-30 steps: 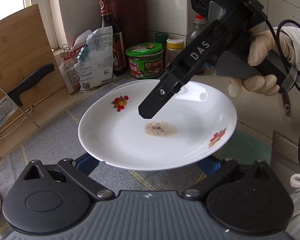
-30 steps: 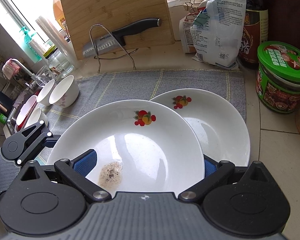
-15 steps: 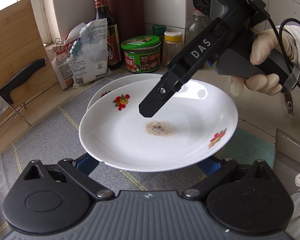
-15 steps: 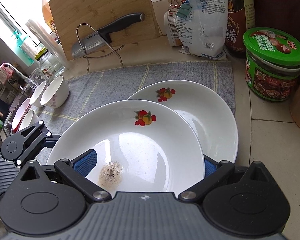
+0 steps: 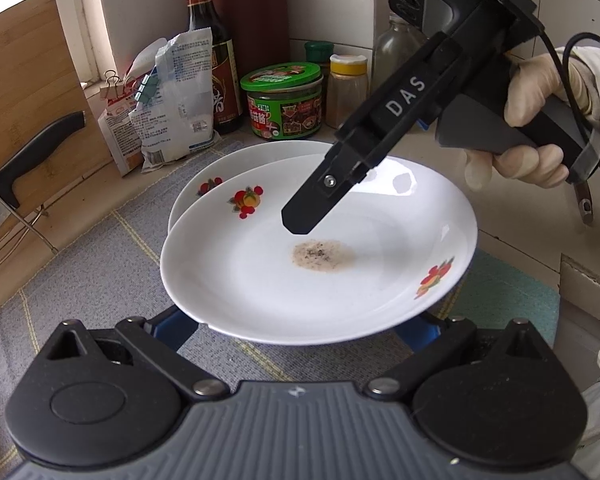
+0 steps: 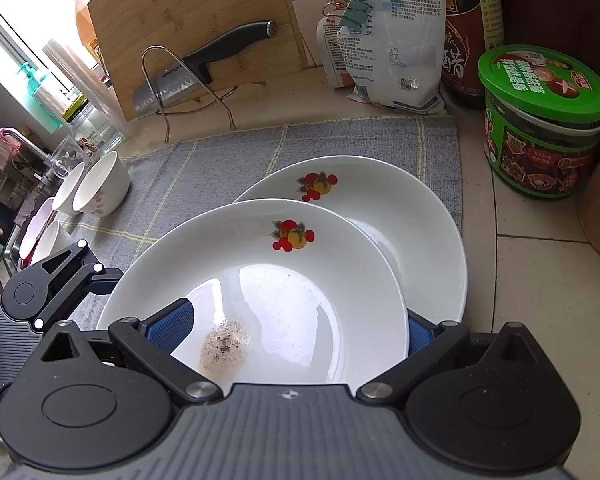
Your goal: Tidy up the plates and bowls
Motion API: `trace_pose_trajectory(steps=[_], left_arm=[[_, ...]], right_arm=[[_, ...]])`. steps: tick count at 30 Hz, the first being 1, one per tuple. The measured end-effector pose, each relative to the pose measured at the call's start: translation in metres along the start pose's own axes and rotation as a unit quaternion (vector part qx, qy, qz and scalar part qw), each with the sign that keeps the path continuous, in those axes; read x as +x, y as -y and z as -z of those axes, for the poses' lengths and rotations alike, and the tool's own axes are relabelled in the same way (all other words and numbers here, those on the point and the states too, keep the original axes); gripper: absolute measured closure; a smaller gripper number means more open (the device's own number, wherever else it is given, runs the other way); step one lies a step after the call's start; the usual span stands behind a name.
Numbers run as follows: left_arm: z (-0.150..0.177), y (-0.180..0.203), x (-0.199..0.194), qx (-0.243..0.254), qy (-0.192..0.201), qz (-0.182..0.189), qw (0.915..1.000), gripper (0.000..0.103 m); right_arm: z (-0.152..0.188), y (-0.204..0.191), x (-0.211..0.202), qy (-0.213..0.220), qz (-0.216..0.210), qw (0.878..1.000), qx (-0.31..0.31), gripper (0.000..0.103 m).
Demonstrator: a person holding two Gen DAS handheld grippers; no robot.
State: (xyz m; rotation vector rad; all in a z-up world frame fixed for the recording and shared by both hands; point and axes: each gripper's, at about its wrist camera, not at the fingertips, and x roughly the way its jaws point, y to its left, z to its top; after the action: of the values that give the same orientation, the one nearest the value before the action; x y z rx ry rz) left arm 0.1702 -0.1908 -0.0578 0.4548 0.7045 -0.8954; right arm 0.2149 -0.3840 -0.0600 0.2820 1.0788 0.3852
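A white plate with fruit prints and a speckled residue patch [image 5: 316,272] is held in the air between both grippers; it also shows in the right wrist view [image 6: 260,300]. It hangs partly over a second matching plate [image 5: 236,160] lying on the grey mat, also seen in the right wrist view [image 6: 400,216]. My left gripper [image 5: 296,328] has its blue pads around the plate's near rim. My right gripper [image 6: 292,328] grips the opposite rim, its upper finger [image 5: 320,200] reaching over the plate. Several white bowls [image 6: 100,188] stand at the mat's left end.
A green-lidded jar [image 6: 540,128], a soy sauce bottle [image 5: 208,52], clipped bags [image 6: 388,40] and spice jars [image 5: 346,88] crowd the back corner. A cleaver on a wire stand [image 6: 188,76] leans against a wooden board [image 6: 188,12]. The grey mat [image 6: 204,168] covers the counter.
Both grippers have carried the held plate toward the back corner. More of the lower plate now lies under it, and the jar and bottles look closer.
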Motion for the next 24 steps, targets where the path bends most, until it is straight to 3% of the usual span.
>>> trace_pose_trajectory(steps=[24], left_arm=[[-0.005, -0.011, 0.012, 0.013, -0.001, -0.013, 0.9998, 0.002]], right_arm=[[0.005, 0.005, -0.006, 0.007, 0.009, 1.000, 0.022, 0.000]])
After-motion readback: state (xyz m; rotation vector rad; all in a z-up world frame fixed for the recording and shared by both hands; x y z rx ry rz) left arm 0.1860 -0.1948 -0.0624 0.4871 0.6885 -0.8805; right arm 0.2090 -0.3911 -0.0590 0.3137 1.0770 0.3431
